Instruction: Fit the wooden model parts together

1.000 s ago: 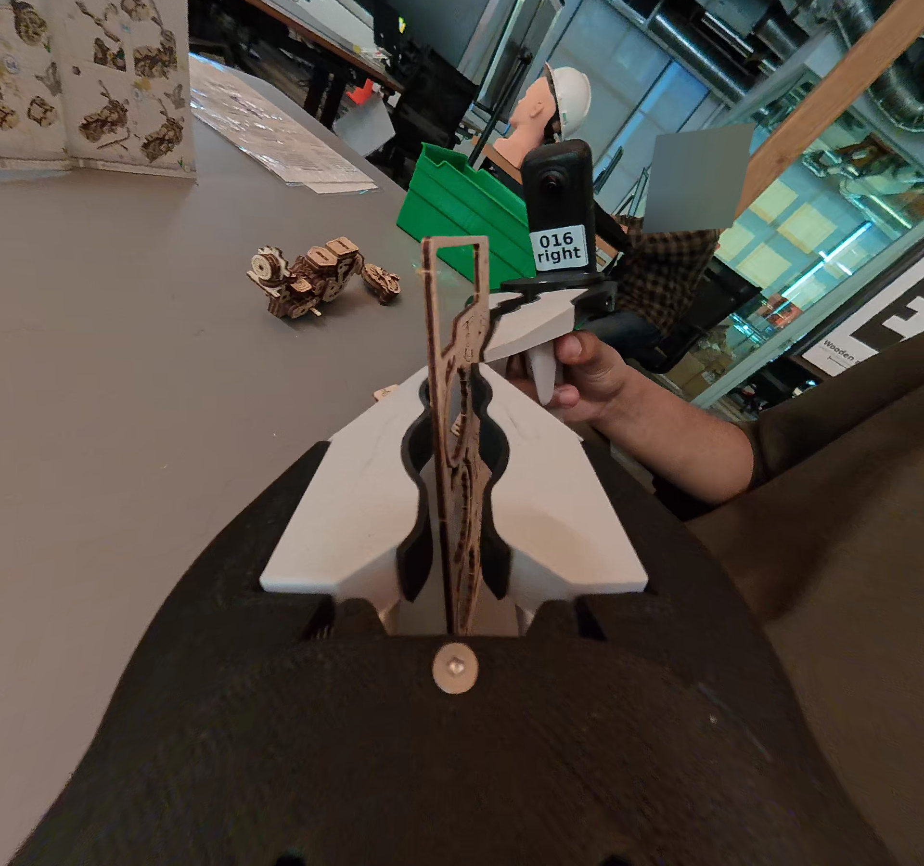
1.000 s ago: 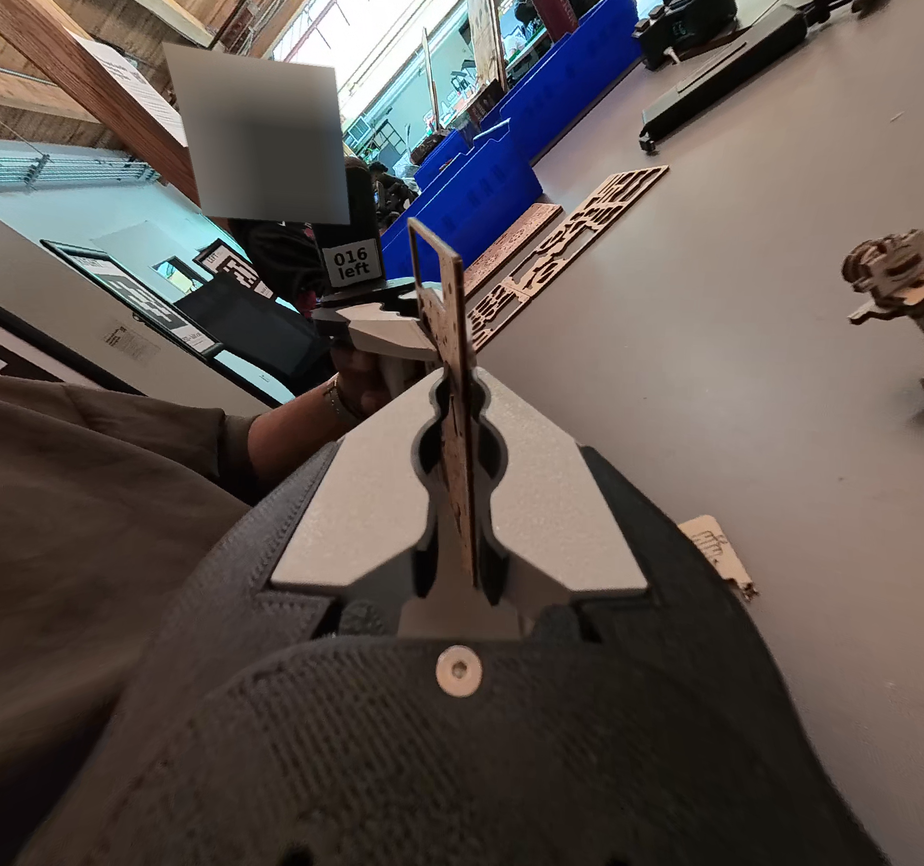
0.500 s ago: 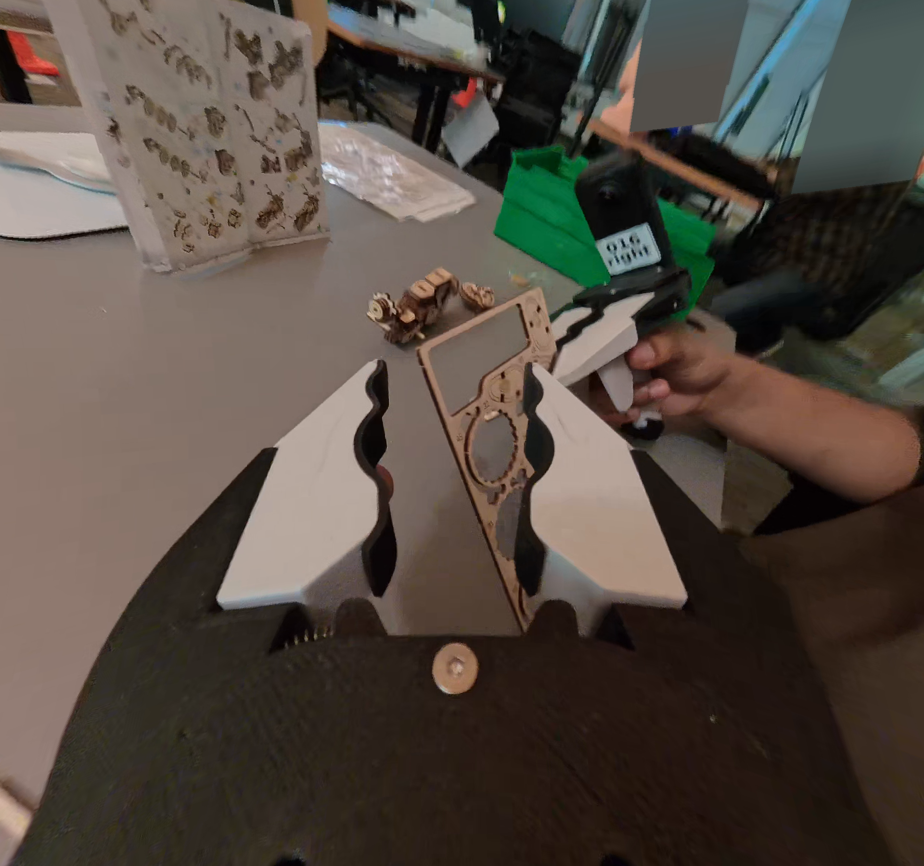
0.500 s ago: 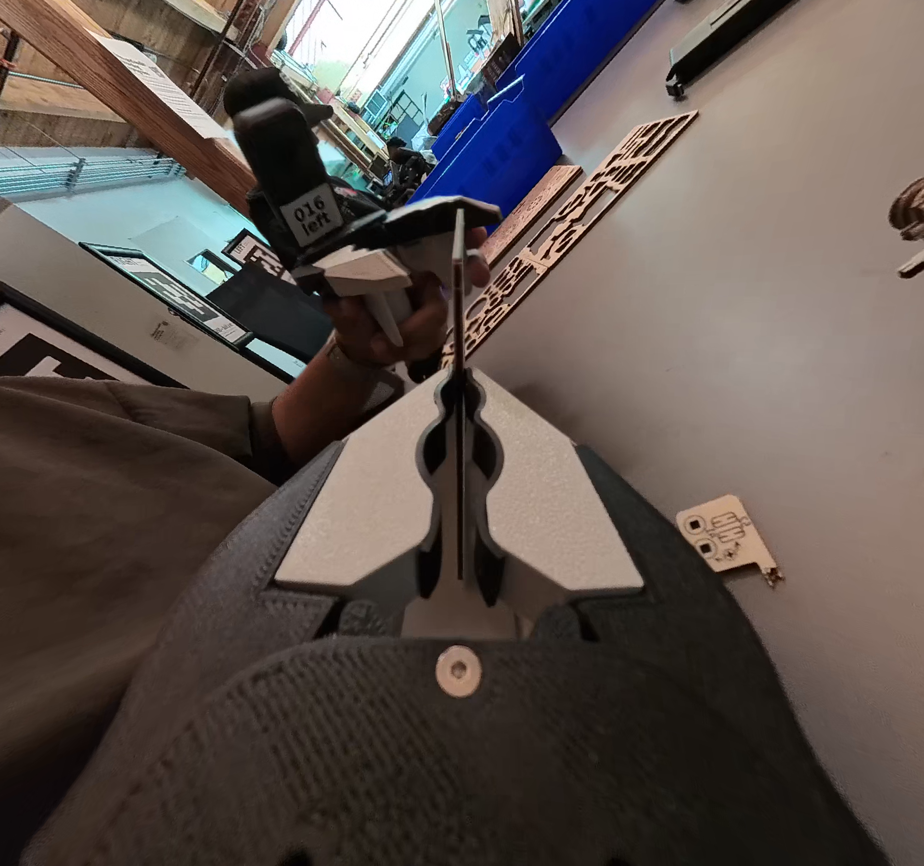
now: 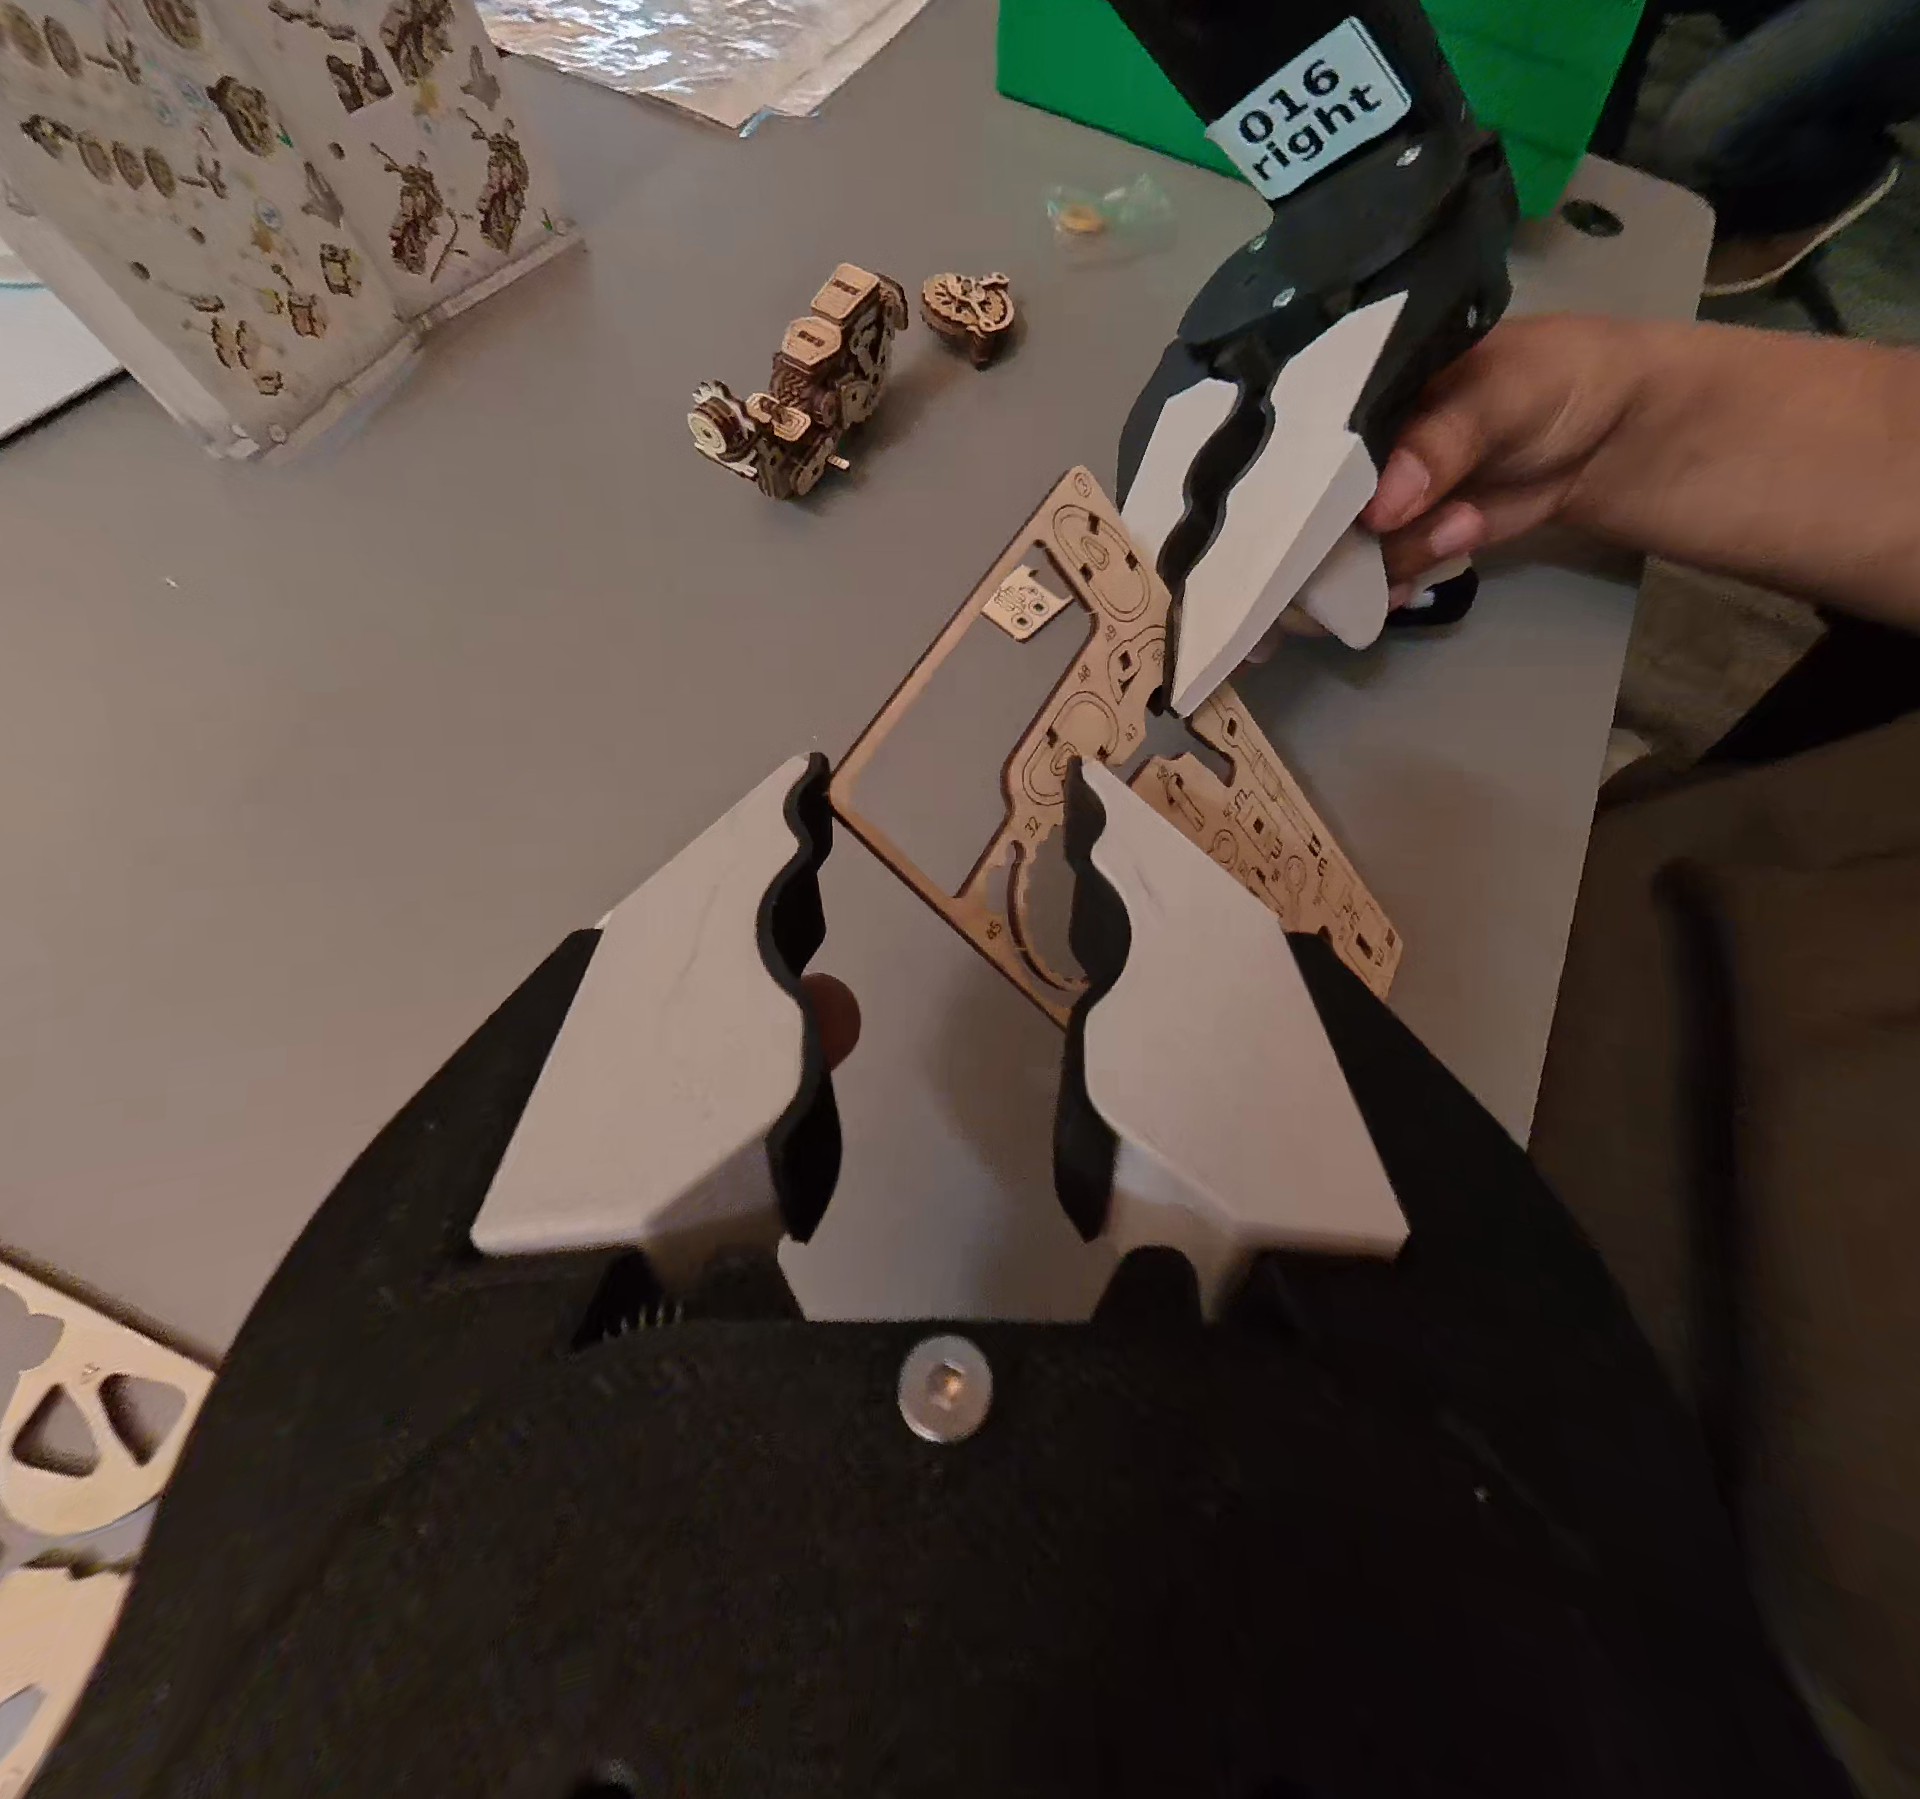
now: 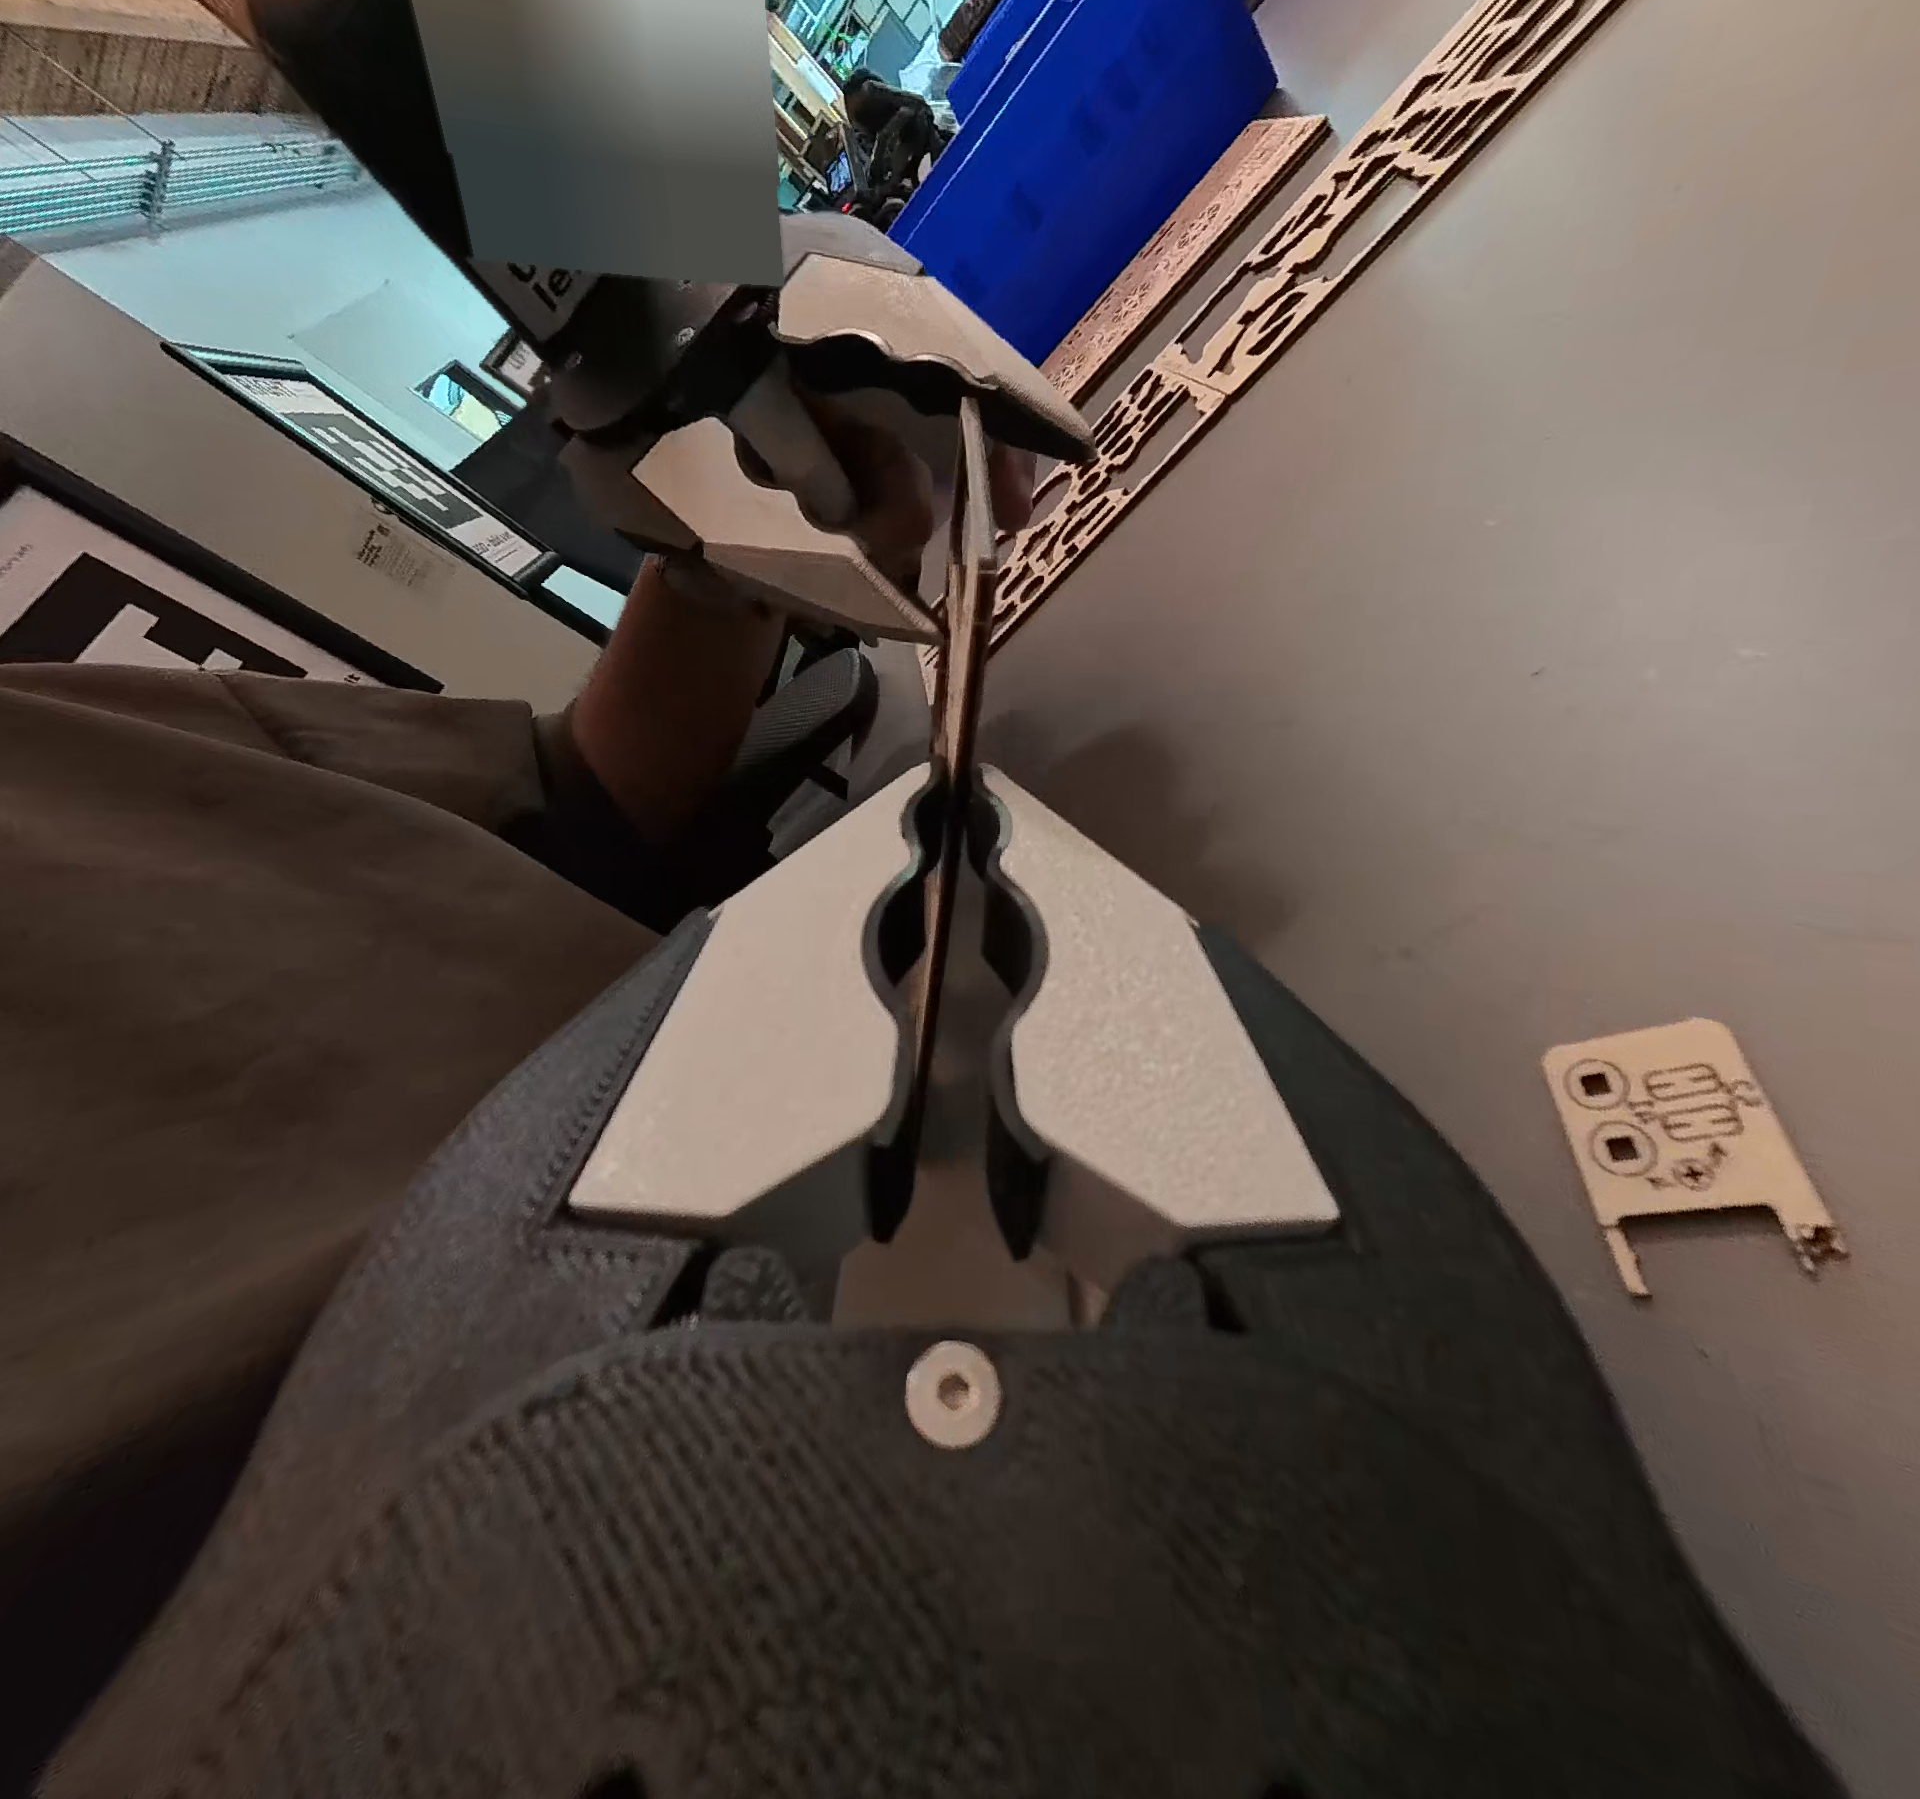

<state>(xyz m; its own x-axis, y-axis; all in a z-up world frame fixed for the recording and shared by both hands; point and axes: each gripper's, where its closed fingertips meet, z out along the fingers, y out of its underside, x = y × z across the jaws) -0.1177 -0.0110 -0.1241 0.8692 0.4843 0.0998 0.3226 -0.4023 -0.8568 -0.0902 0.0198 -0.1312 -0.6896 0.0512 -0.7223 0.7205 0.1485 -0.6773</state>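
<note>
A thin laser-cut wooden sheet [image 5: 1049, 710] with a large cut-out window hangs tilted above the grey table [image 5: 416, 710]. My right gripper [image 5: 1174, 679] is shut on its edge; in the right wrist view the sheet [image 6: 961, 606] shows edge-on between that gripper's [image 6: 951, 788] closed fingers. My left gripper [image 5: 945, 783] is open, and the sheet's near end lies by its right finger [image 5: 1174, 1022]. In the right wrist view the left gripper [image 6: 1003, 536] stands open around the sheet's far end. A small loose wooden piece [image 6: 1683, 1136] lies on the table.
A partly built wooden model [image 5: 800, 409] and a small round part [image 5: 966, 305] sit mid-table. A printed instruction sheet [image 5: 260, 139] stands at the back left, with a green bin [image 5: 1060, 14] behind. Blue bins [image 6: 1091, 149] and emptied wooden sheets [image 6: 1351, 191] lie beyond. One gripper's finger ends stand about 5 cm off the other's. Between my right fingertips and the small loose wooden piece [image 6: 1683, 1136] there is roughly 11 cm. It turns up in the left wrist view [image 5: 1024, 589] as well.
My left gripper has opened and let go of the sheet. The right gripper keeps its hold, and the sheet has swung from upright and edge-on to tilted over the table.
</note>
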